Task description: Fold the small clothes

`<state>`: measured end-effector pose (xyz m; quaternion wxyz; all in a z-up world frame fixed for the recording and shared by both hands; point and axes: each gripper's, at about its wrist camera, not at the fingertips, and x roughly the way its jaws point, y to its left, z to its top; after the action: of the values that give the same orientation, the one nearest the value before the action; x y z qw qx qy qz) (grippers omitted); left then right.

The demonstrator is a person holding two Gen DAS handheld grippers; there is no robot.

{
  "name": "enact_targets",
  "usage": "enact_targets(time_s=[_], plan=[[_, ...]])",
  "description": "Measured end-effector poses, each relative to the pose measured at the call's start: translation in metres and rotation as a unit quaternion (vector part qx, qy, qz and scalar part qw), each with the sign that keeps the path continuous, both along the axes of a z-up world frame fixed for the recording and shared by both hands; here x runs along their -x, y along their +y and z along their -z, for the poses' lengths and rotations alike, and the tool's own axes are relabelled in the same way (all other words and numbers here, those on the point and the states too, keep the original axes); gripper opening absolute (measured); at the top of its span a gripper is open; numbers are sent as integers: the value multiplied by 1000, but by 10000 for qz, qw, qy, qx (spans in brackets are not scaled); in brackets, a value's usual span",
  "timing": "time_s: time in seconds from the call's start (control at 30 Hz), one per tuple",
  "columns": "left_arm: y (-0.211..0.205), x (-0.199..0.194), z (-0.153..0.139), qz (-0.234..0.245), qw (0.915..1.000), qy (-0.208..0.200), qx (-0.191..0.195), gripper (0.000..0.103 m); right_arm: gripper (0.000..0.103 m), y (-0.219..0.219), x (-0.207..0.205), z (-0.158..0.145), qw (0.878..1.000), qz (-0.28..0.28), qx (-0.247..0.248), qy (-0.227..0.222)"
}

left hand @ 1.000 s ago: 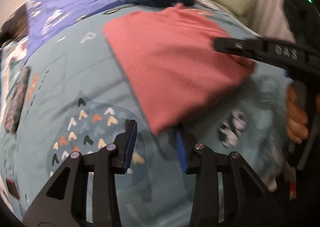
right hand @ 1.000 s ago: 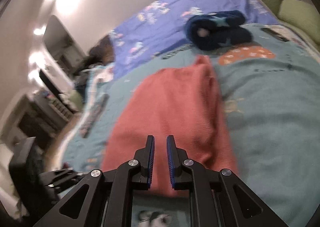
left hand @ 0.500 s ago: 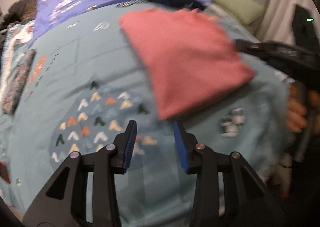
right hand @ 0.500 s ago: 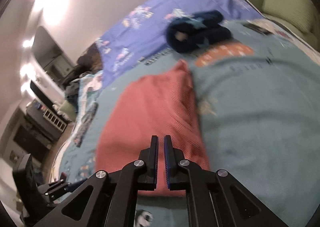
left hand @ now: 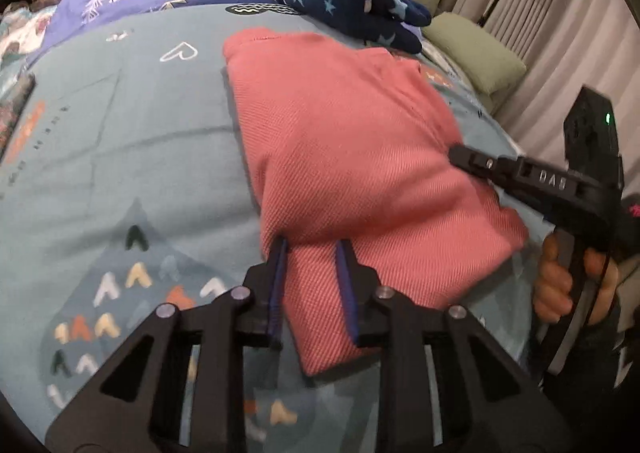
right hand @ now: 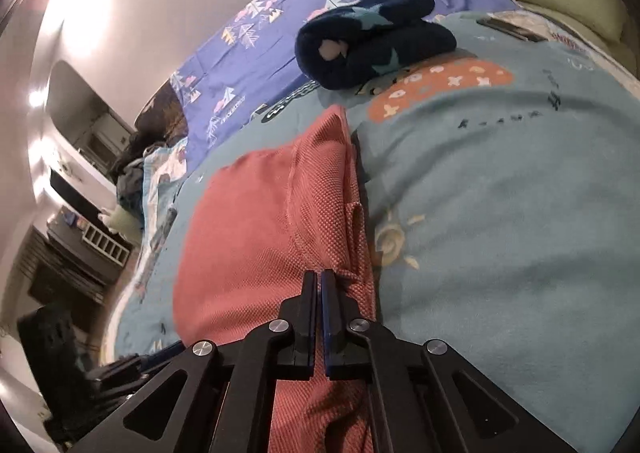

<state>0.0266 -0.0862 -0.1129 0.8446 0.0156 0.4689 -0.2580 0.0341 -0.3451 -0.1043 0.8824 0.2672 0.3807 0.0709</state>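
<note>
The coral garment (left hand: pixel 352 157) is laid folded on the bed (left hand: pixel 120 125), its long axis running away from the left hand-held gripper (left hand: pixel 312 285) toward a dark blue starred bundle (left hand: pixel 348 1) beyond. Its near corner is straddled by the left hand-held gripper, whose jaws have just been closing and stand narrow with the fabric between them; whether the pads press on it cannot be told. The right hand-held gripper (right hand: pixel 319 317) is closed tight at the garment's right edge, over the doubled fabric (right hand: pixel 280 221); whether cloth is pinched there cannot be told. Both are judged about equally near, so a lift along the long axis seems likely.
</note>
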Motion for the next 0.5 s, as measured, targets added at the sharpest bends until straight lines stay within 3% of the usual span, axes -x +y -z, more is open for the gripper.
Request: enact_targets(time_s=[0.13, 0.3, 0.4, 0.5], plan=[[-4, 11, -24, 205, 9995, -237, 20, 28, 5, 9, -10, -24, 9989, -276, 220, -306], [-19, -12, -51, 325, 9970, -671, 222, 31, 5, 13, -38, -33, 9973, -405, 510, -326], [-30, -46, -44, 253, 9972, -695, 92, 32, 5, 7, -60, -27, 9975, -415, 543, -199], [-34, -81, -10, -117, 9977, -505, -440, 39, 2, -3, -85, -2, 9956, -277, 884, 127]])
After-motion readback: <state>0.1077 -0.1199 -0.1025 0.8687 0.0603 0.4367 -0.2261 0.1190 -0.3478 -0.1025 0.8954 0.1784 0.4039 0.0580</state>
